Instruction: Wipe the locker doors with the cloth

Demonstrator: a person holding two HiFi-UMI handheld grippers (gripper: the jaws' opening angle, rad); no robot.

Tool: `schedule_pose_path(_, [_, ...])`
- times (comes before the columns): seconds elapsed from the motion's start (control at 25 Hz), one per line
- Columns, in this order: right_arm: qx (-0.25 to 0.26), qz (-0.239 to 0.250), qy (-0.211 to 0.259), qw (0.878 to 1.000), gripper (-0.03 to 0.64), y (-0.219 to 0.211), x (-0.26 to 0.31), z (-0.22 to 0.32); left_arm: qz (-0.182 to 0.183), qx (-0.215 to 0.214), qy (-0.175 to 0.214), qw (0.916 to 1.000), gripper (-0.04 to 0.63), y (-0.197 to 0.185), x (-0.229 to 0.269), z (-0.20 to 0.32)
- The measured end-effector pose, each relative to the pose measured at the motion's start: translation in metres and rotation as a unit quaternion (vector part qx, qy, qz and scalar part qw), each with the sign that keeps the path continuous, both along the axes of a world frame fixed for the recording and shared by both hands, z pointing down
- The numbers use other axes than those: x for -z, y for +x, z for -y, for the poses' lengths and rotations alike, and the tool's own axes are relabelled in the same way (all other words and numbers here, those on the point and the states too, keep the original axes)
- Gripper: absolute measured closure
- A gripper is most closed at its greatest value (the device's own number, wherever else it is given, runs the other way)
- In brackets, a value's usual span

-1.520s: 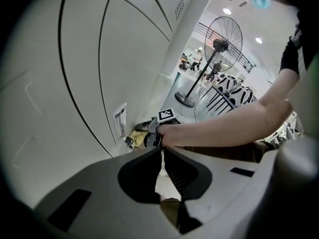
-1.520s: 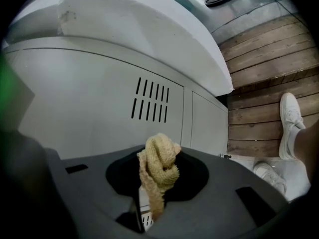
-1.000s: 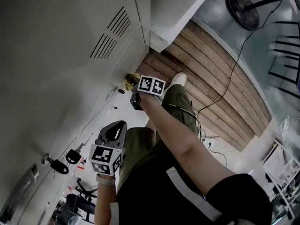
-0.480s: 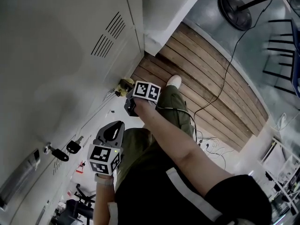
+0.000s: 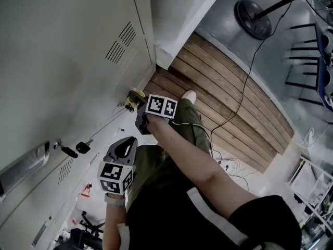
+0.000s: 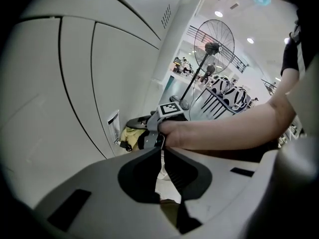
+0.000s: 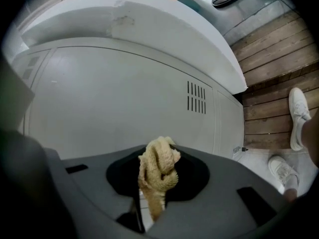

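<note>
Near the locker door (image 7: pixel 119 98), the right hand-held gripper (image 7: pixel 153 185) clamps the cloth (image 7: pixel 159 167).

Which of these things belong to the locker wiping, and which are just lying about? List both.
In the job:
- cloth, clamped in the right gripper
- locker doors

Lying about:
- standing fan
- black cable on the wooden floor
- keys hanging in a lock
- left gripper, shut on nothing, idle

Two grippers are showing, the left gripper (image 6: pixel 162 156) and the right gripper (image 7: pixel 155 183), with one yellow cloth (image 7: pixel 159 166), one fan (image 6: pixel 213 39) and two white shoes (image 7: pixel 298 114).
</note>
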State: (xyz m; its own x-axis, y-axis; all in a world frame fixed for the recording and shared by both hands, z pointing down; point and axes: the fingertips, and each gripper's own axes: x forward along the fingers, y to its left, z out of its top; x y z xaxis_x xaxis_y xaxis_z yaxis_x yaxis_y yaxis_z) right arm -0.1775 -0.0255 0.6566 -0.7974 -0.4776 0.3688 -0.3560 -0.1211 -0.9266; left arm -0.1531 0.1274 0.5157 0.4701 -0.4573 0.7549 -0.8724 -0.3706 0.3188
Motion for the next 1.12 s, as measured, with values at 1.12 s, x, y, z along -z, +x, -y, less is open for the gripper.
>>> schedule_pose_path(1.12, [-0.011, 0.174, 0.072, 0.982, 0.541, -0.003, 0.235, -0.017, -0.001, 0.004, 0.018, 0.9998, 0.569, 0.000, 0.021, -0.024])
